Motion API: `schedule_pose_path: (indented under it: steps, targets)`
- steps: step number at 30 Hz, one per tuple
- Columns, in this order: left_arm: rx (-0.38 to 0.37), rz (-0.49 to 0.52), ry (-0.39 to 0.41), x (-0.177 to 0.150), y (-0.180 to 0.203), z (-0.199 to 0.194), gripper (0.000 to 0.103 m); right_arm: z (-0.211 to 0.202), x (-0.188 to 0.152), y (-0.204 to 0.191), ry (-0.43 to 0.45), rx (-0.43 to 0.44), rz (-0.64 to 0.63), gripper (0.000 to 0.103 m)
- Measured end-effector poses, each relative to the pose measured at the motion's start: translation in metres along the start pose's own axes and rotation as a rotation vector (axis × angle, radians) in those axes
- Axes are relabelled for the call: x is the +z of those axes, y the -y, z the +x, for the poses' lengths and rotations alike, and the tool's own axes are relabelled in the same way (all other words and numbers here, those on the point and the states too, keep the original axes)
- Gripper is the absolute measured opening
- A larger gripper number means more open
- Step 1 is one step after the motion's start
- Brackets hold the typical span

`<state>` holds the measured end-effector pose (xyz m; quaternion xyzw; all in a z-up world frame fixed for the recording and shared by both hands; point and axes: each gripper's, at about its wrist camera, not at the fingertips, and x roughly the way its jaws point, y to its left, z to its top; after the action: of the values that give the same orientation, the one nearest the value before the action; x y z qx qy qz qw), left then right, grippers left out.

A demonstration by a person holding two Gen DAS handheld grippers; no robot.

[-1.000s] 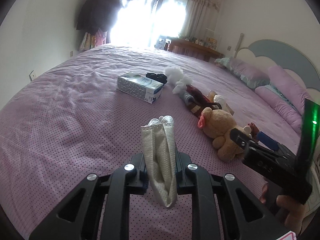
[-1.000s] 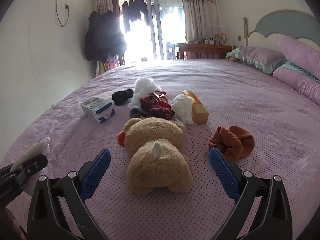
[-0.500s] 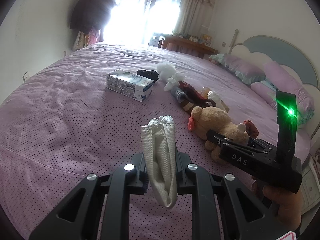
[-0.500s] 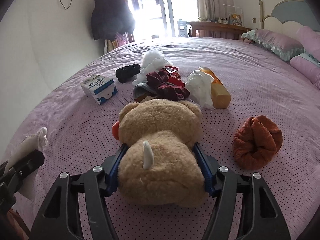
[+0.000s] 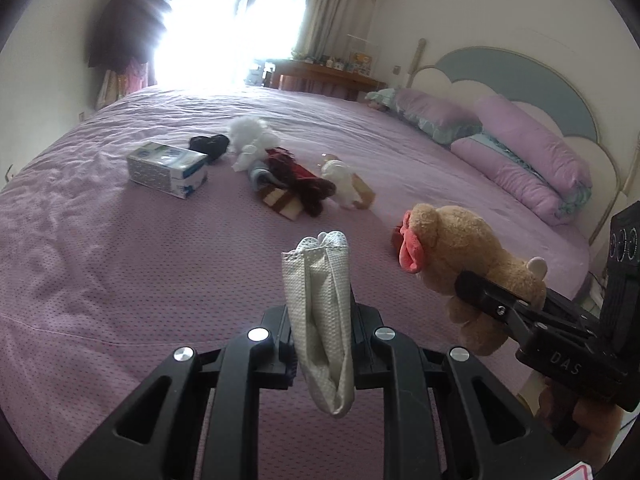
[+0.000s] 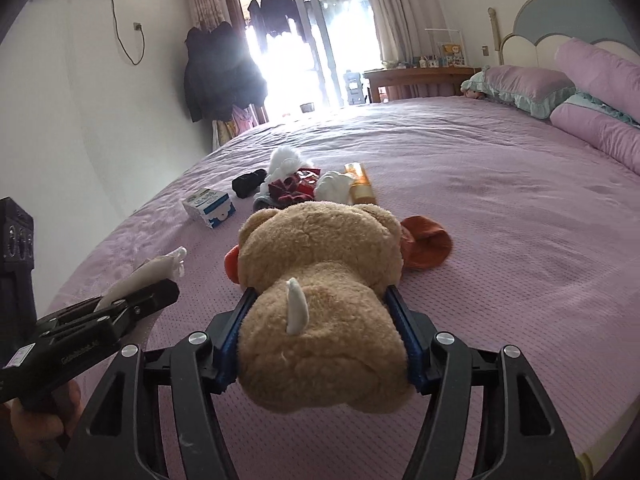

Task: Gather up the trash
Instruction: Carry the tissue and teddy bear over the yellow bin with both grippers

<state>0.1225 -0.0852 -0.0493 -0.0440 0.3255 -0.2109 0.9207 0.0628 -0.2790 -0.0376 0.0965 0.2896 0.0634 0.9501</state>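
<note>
My left gripper is shut on a folded white paper towel, held upright above the purple bed. It also shows at the left of the right wrist view. My right gripper is shut on a tan teddy bear and holds it lifted off the bed; the bear also shows in the left wrist view. Farther on lie a white-blue tissue box, crumpled white tissue, a black sock, dark red clothing and an orange bottle.
A rust-orange rolled cloth lies just beyond the bear. Purple pillows and a headboard stand on the right. A wooden desk and bright glass doors are at the far end. Coats hang on the left wall.
My right gripper closed on the teddy bear and lifted it off the bed. The left gripper kept hold of the paper towel and turned a little to the right.
</note>
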Motion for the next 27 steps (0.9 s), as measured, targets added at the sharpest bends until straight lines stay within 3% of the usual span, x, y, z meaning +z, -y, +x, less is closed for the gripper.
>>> schedule_pose_path:
  steps: [6,14,22,27]
  targets:
    - [-0.128,0.109,-0.044,-0.01,0.074,0.014,0.019,-0.066,-0.022,0.056,0.059,-0.097,0.089,0.062]
    - [-0.347,0.24,-0.175,-0.042,0.178,0.044,0.019,-0.155,-0.079,0.137,0.104,-0.315,0.258,0.062]
    - [-0.495,0.386,-0.341,-0.098,0.271,0.068,0.019,-0.213,-0.157,0.191,0.042,-0.467,0.417,0.062]
    - [-0.537,0.473,-0.457,-0.143,0.318,0.091,0.019,-0.227,-0.204,0.217,-0.018,-0.528,0.526,0.062]
